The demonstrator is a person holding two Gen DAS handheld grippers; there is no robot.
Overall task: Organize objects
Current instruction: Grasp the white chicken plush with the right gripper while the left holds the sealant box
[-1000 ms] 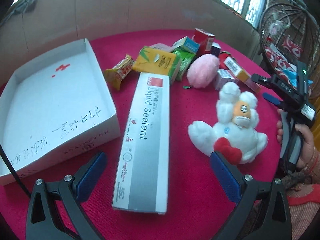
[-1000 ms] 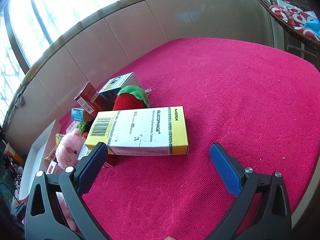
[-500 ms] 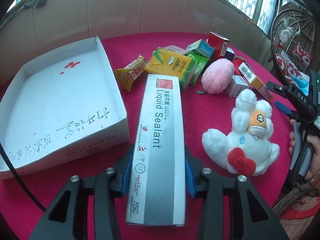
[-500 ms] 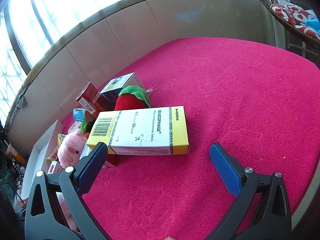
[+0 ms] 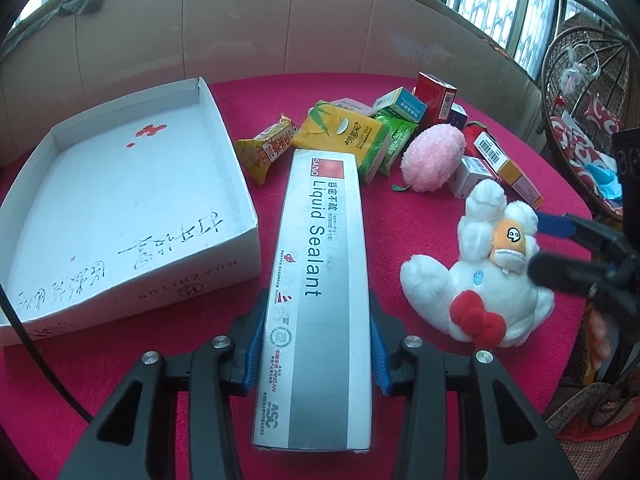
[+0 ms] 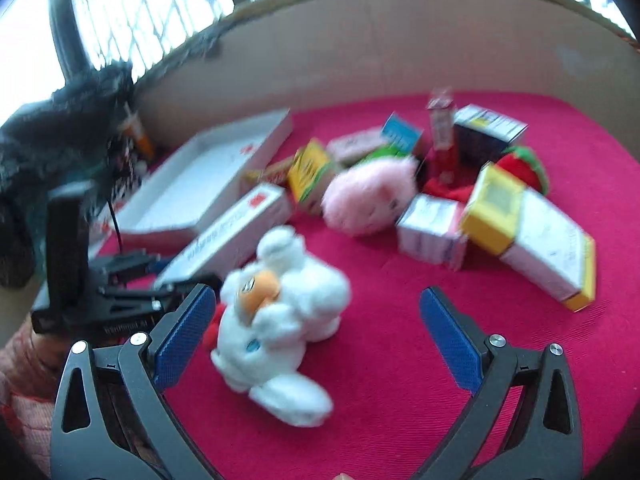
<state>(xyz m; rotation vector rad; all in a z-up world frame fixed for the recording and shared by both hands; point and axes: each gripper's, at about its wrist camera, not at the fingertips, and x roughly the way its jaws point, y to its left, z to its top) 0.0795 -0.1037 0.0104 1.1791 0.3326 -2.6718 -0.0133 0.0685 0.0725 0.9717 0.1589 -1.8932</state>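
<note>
Two blue-padded fingers of the left gripper are clamping the long sides of the grey Liquid Sealant box, which is lying lengthwise on the red worktop, pointing toward 12 o'clock, just beside the white tray at its 9 o'clock. At its 3 o'clock a white plush toy is lying. The right gripper is hanging with its fingers spread wide and holding nothing, the plush toy sitting between them, nearer the left finger; that view is blurring.
</note>
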